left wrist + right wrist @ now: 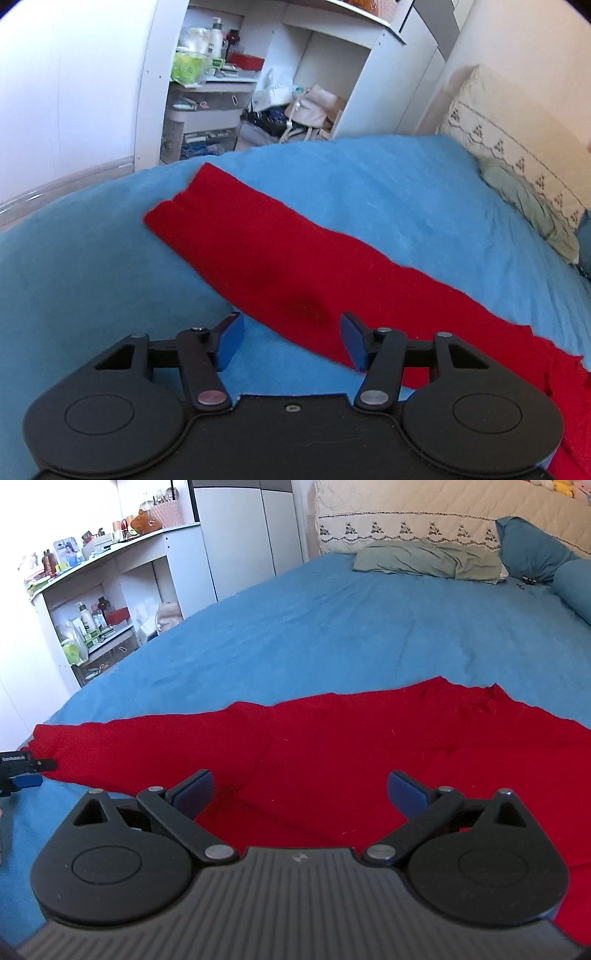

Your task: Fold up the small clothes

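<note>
A red garment (pixel 280 254) lies flat on the blue bed cover (pixel 388 192), its narrow end stretching away to the upper left. My left gripper (pixel 291 339) is open and empty, hovering over the garment's near edge. In the right wrist view the red garment (pixel 351 746) spreads wide across the bed cover (pixel 332 627), with a fold line running through it. My right gripper (pixel 299 794) is open and empty just above the garment's wide part. The left gripper's tip (pixel 22 771) shows at the far left by the garment's narrow end.
White shelves (pixel 229 96) with bottles, boxes and bags stand beyond the bed's far edge. A cream quilted headboard (pixel 424 520), a grey-green pillow (pixel 424 561) and blue pillows (pixel 535 550) lie at the head of the bed. A white wardrobe (pixel 247 531) stands beside it.
</note>
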The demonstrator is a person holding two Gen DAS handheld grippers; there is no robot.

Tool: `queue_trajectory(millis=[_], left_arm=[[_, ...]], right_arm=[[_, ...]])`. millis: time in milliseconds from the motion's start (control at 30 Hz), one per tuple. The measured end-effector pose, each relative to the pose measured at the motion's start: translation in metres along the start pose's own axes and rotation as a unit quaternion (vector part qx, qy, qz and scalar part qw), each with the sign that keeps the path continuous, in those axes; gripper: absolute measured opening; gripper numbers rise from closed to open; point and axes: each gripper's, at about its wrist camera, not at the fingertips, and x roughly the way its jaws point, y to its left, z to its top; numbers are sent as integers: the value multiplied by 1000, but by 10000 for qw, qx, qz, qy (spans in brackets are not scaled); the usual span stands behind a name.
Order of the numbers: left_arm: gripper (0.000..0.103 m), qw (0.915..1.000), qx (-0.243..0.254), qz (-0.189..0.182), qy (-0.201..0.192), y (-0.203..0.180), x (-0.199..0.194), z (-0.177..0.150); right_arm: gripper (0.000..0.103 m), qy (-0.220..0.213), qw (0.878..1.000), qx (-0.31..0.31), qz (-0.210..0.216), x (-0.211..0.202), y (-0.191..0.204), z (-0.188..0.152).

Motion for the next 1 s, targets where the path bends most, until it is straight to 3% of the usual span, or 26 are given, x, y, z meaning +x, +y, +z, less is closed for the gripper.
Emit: queue_trajectory(millis=[133, 200, 267, 433, 600, 667, 800, 867, 1000], left_arm=[[58, 9994, 301, 152, -102, -7, 16, 7], [41, 9992, 258, 238, -169, -6, 23, 12], [7, 9989, 259, 309, -233, -5, 28, 17], [6, 9958, 748, 225, -473, -31, 14, 25], [6, 9839, 1413, -503, -971, -103, -30, 30], [6, 9750, 1691, -971, -1065, -144, -48, 27], [6, 9471, 2585, -1661, -928, -241, -65, -4], [6, 9302, 3035, -1958, -655, -289, -63, -33], [6, 8947, 3904, -2170, -51, -355, -42, -108]], right_arm=[[103, 21, 10000, -62, 5, 10, 1, -1], [103, 19, 9999, -124, -20, 13, 2, -1], [103, 30, 9999, -105, -11, 15, 2, -2], [103, -33, 9999, -95, -1, 13, -3, 1], [103, -196, 9998, -47, -67, -1, -19, 11], [103, -228, 9996, 2, -140, -9, -28, 14], [103, -305, 9989, 95, -347, -30, -53, 19], [103, -337, 9980, 112, -526, -42, -69, 20], [103, -299, 9947, 221, -964, -58, -108, 14]])
